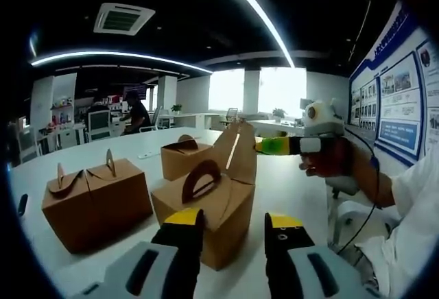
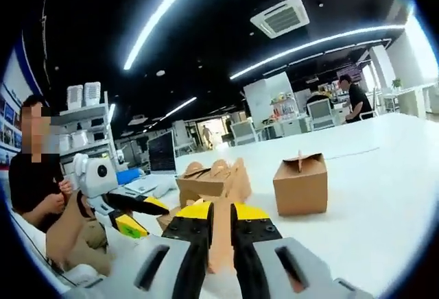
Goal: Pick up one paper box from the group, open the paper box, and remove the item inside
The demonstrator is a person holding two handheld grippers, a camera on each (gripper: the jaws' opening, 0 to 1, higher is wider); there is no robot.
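My right gripper [image 2: 219,218] clenches the raised flap [image 1: 238,149] of the brown handled paper box [image 1: 206,213] on the white table [image 1: 288,182], my left gripper [image 1: 233,225] released beside it; contents not yet removed.

left gripper [image 1: 233,222] jaws apart, right gripper [image 2: 219,218] jaws clamped

Paper boxes [image 1: 209,213] plain kraft brown, no print. Counter [image 2: 384,175] white. Left gripper [image 1: 233,227] and right gripper [image 2: 221,218]: black jaws, yellow tips, grey bodies. Wall posters [image 1: 401,107] blue-white.
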